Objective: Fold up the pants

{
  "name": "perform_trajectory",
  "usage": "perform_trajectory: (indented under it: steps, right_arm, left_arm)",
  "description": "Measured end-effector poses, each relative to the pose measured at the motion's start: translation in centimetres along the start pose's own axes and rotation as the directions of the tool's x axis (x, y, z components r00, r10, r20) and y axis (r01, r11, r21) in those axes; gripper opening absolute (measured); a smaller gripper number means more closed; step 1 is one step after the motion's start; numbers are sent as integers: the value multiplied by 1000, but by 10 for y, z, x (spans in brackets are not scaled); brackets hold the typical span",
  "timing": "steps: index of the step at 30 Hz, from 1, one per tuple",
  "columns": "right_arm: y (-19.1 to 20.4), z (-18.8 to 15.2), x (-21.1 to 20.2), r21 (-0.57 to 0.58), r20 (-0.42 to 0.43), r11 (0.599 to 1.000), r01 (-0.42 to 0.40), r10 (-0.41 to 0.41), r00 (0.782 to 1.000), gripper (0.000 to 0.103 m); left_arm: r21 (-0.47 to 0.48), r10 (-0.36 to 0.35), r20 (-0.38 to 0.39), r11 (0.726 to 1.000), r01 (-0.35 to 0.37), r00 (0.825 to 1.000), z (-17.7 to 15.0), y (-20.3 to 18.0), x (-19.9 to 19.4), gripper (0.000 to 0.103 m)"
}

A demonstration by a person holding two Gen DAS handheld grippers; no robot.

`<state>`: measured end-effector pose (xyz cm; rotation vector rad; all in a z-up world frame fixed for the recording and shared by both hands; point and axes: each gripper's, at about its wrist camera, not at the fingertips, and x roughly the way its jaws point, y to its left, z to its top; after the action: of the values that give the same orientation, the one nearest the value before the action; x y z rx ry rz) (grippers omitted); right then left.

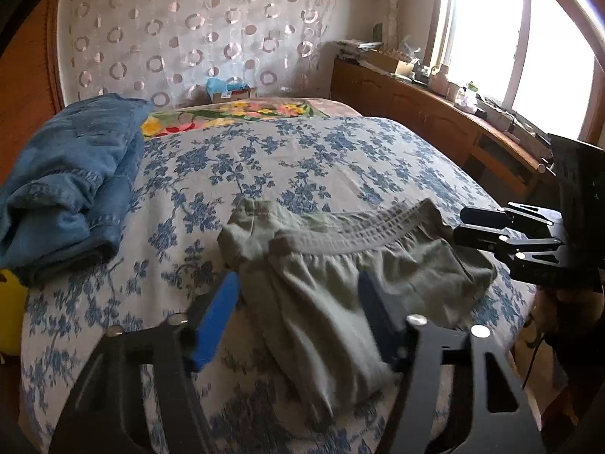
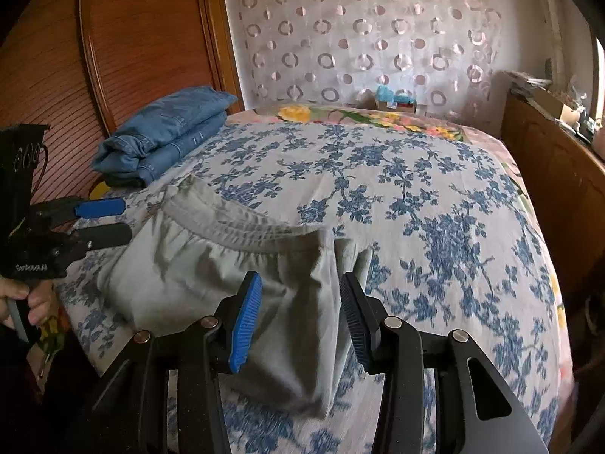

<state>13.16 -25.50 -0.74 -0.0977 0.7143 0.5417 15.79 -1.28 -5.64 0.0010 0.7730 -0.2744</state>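
Grey pants (image 2: 211, 276) are lying low in frame between your two parted, empty grippers (image 1: 298, 317) (image 2: 300, 321), risking a crooked fold from uneven pinches.

A bed (image 2: 435, 196) under a white cover printed with blue flowers carries crumpled pale grey-green pants (image 2: 211, 265) near its front edge and a folded stack of blue denim jeans (image 2: 166, 132) at its far left corner.
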Motion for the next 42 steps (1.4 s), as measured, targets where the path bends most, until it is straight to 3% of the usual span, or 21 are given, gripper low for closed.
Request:
perform_trajectory:
  steps: [6,13,16,17,23,29,38,42]
  right_arm:
    - [-6,9,21,4,-25,1000,1,-1,1000,45]
    - [-13,14,37,27,-57,1000,-15,16,998,45]
    - [-17,12,40,55,-56,998,-28,31,998,45]
    - [-19,12,42,69,-59,997,-29,33,998,45]
    - [-19,8,38,81,-34,997,-4,7,999,45]
    - [-21,6,36,98,-27,995,1,1,1000,45]
    - [-21,7,38,101,-45,995,-12,17,999,45]
    - [-21,8,39,107,-43,994,-8,13,999,45]
  left_arm:
    - [-1,-40,-24,999,40,999,11,6,20,30]
    - [17,-47,-60,999,48,997,12,7,39,27]
    - [29,-28,-64,999,30,998,12,6,40,11]
    - [24,-33,-58,999,35,998,13,6,39,10]
    - [16,-66,3,998,65,998,23,3,22,8]
    - [16,-54,27,998,54,998,34,2,18,8]
    - [-3,-17,-47,1000,17,999,27,10,37,8]
    - [-9,-4,-57,1000,3,998,27,13,40,23]
